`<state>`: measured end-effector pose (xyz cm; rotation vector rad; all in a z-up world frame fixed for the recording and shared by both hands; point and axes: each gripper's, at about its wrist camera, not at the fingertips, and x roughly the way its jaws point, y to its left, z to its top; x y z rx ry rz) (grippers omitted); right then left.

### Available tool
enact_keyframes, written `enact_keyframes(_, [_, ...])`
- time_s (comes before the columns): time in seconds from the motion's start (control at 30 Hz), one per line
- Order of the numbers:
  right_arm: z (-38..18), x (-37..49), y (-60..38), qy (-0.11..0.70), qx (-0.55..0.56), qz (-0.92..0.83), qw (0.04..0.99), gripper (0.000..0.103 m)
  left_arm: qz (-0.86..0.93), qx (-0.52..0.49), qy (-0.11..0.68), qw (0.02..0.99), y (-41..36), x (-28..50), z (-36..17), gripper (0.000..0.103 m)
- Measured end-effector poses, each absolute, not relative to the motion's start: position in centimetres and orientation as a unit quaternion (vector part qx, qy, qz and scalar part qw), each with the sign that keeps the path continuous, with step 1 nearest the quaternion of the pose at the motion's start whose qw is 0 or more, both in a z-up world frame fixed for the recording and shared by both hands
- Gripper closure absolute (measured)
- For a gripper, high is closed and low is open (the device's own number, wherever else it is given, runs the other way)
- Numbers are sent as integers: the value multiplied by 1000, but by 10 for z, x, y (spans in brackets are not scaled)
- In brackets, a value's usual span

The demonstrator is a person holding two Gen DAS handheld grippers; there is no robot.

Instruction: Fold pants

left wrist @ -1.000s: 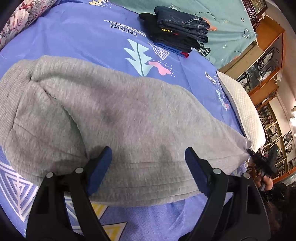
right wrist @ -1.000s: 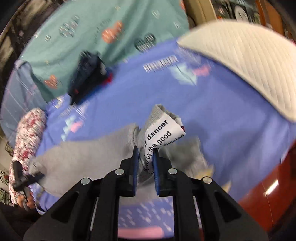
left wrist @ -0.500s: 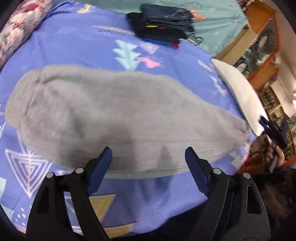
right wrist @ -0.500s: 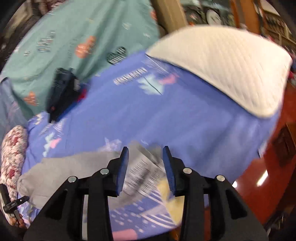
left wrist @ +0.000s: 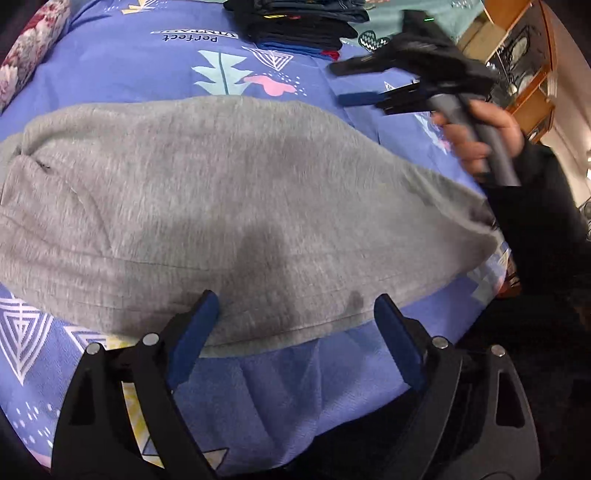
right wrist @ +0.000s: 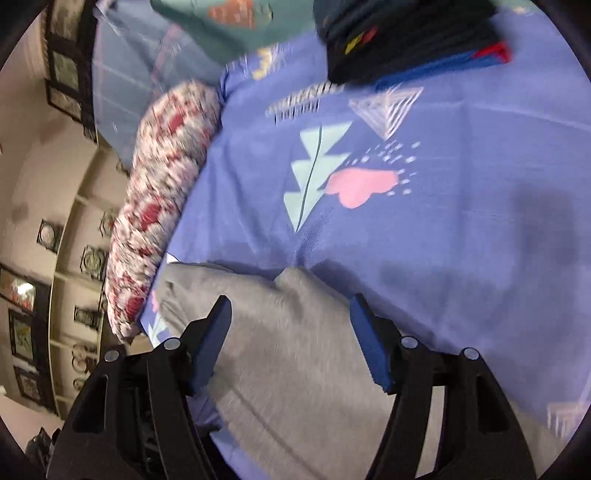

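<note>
**Grey sweatpants lie flat on the blue sheet, both claws released**

The grey fleece sweatpants lie spread across the blue patterned bedsheet, stretching from the left edge of the left wrist view to the right, where the cloth narrows near the edge of the bed. The left gripper hangs over the near hem of the pants with its blue-padded jaws spread wide and nothing between them; the pads sit just at the cloth's lower edge, and whether they touch it cannot be told. A dark shadow falls on the grey fabric between the jaws.

In the same view the right gripper is seen from outside, held in the person's right hand above the sheet beyond the far right part of the pants. Its own camera shows its jaws apart and empty, poised over one end of the sweatpants, with the sheet's tree and pink heart print beyond.

A stack of dark folded clothes rests at the far side of the bed, well apart from the pants. A floral red-and-white bolster lies along the sheet's edge, near the pants' end
</note>
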<state>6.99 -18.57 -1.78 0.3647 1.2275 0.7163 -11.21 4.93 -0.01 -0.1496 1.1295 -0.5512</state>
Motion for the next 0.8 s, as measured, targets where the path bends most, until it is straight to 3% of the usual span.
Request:
enact_keyframes(0.23, [-50, 85, -151, 629, 137, 394, 656, 40, -291, -58, 463, 835, 49, -89, 39, 15])
enact_keyframes(0.5, [-65, 56, -178, 681, 197, 417, 569, 39, -275, -71, 526, 801, 47, -42, -18, 15])
enact_keyframes(0.63, [-64, 49, -167, 684, 188, 443, 549, 26, -283, -92, 515, 804, 54, -43, -20, 15])
enact_keyframes(0.8, [-62, 74, -146, 658, 208, 464, 555, 25, -286, -101, 504, 809, 55, -43, -20, 15])
